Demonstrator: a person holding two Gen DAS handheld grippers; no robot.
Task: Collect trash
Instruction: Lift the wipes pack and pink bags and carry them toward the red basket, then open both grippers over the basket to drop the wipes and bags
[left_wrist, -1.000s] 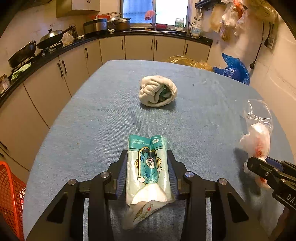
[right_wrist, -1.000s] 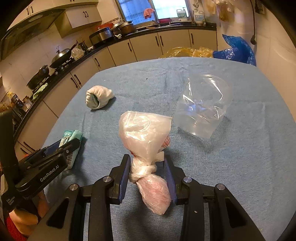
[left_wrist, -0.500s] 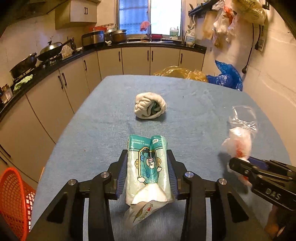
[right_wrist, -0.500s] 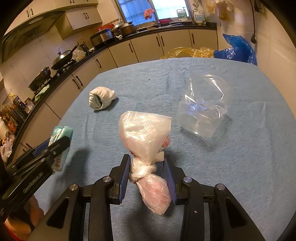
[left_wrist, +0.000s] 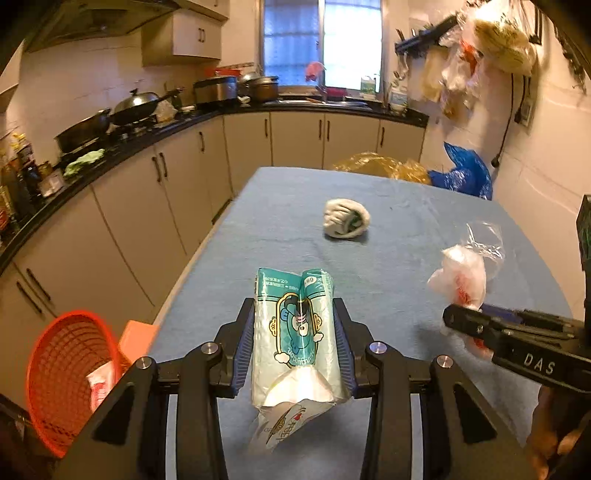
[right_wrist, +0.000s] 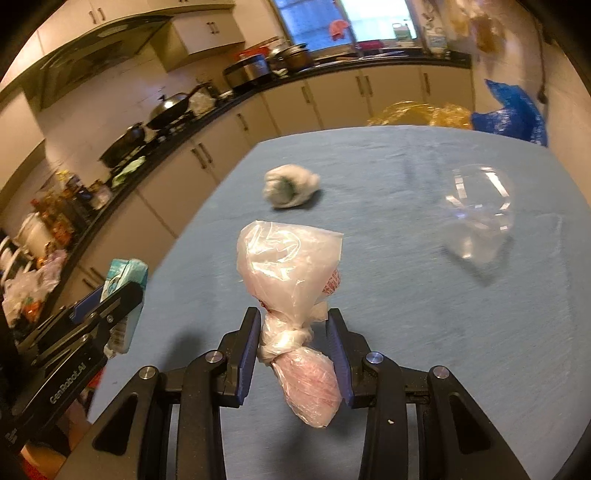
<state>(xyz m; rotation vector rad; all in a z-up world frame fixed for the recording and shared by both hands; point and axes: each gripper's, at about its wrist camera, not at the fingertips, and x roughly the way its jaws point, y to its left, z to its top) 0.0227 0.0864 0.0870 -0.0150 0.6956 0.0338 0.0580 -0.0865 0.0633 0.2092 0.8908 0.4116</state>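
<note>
A kitchen tabletop (left_wrist: 388, 206) covered in blue cloth fills both of your views, and everything here is placed against it. Off its left edge, down on the floor, stands a red basket (left_wrist: 70, 373) with a scrap of wrapper inside. Toward the tabletop's far right lies a crumpled clear plastic bag (right_wrist: 480, 210), untouched. Near the tabletop's middle rests a rolled white bundle (left_wrist: 345, 223) with a green core, apart from both tools. Your left hand-held gripper (left_wrist: 295, 354) is clamped narrow on a teal tissue pack (left_wrist: 295, 332), which you carry above the tabletop's near left edge, its torn white end hanging toward you. Your right hand-held gripper (right_wrist: 293, 354) pinches a knotted pinkish plastic bag (right_wrist: 291, 266) just at the knot, above the tabletop's near side, the puffed top standing up beyond the pads and a small pink lump hanging below.
</note>
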